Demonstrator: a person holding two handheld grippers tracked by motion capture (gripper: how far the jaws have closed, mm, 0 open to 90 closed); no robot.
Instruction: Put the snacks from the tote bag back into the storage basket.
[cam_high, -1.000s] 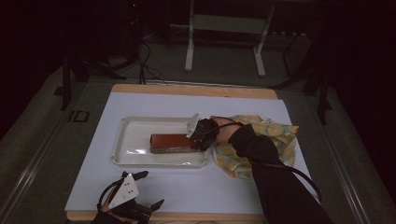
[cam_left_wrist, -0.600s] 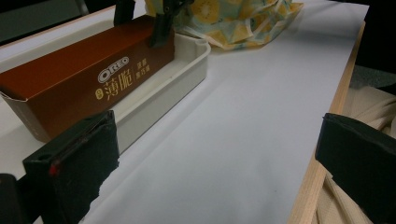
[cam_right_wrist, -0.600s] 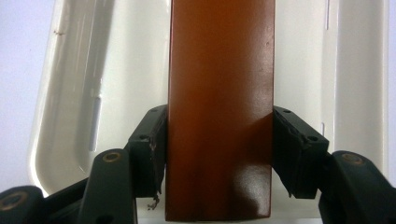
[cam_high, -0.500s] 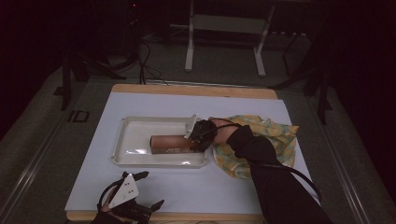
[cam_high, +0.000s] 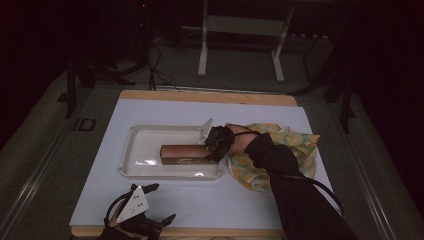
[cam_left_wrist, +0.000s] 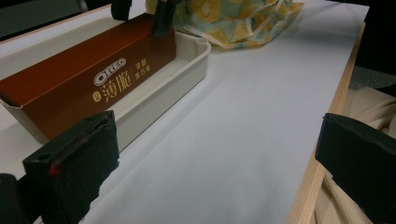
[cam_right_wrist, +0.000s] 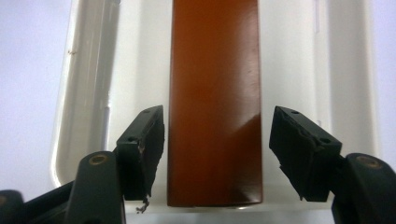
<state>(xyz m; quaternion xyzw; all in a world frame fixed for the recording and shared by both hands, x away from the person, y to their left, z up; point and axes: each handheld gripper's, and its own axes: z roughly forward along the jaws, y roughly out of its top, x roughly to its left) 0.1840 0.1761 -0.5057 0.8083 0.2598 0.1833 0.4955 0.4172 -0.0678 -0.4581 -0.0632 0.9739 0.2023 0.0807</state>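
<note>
A long brown Oreo box (cam_high: 185, 154) lies flat in a white tray (cam_high: 150, 137) at the middle of the table. My right gripper (cam_high: 212, 147) is at the box's right end. Its jaws have just been opening. In the right gripper view the box (cam_right_wrist: 215, 93) runs between the two pads with a narrow gap on each side, so the right gripper (cam_right_wrist: 218, 114) is open. My left gripper (cam_high: 162, 202) rests near the table's front edge, left of centre, open and holding nothing. The left gripper view looks past the left gripper (cam_left_wrist: 217, 135) to the box (cam_left_wrist: 88, 79) in the tray (cam_left_wrist: 187, 60).
A yellow patterned cloth (cam_high: 290, 150) lies bunched right of the tray, under my right forearm. A white mat (cam_high: 210, 200) covers the wooden tabletop, with bare room between tray and front edge. Stands and cables sit on the dark floor beyond.
The right gripper's jaws have spread slightly around the box's end. The box stays where it lay in the tray, and the left gripper has not moved.
</note>
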